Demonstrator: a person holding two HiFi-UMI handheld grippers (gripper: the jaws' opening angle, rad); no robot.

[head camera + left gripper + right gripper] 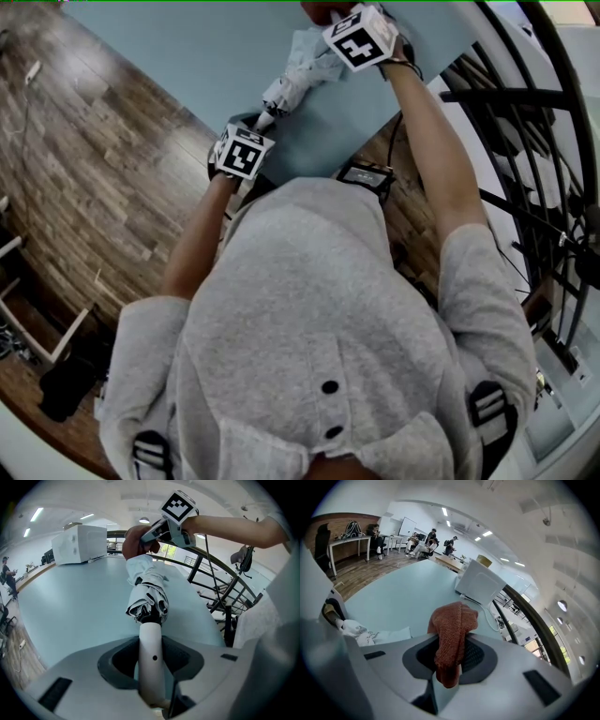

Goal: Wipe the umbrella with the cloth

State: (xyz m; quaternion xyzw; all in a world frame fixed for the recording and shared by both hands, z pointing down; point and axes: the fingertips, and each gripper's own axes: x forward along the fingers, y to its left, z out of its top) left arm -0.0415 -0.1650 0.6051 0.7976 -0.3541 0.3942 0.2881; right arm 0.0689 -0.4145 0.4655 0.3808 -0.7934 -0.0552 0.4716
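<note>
Indoors, over a pale-blue table [187,56], left jaws clamp the umbrella [149,597], right jaws the cloth [452,634].

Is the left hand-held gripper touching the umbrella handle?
Touching: the left gripper view shows the left hand-held gripper clamped on the handle.

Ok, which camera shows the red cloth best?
The right gripper view: the cloth hangs pinched between the right gripper's jaws, weave clear. The left gripper view shows it bunched at the umbrella's far end, partly behind that gripper. The head view shows only a sliver at the top edge.
</note>
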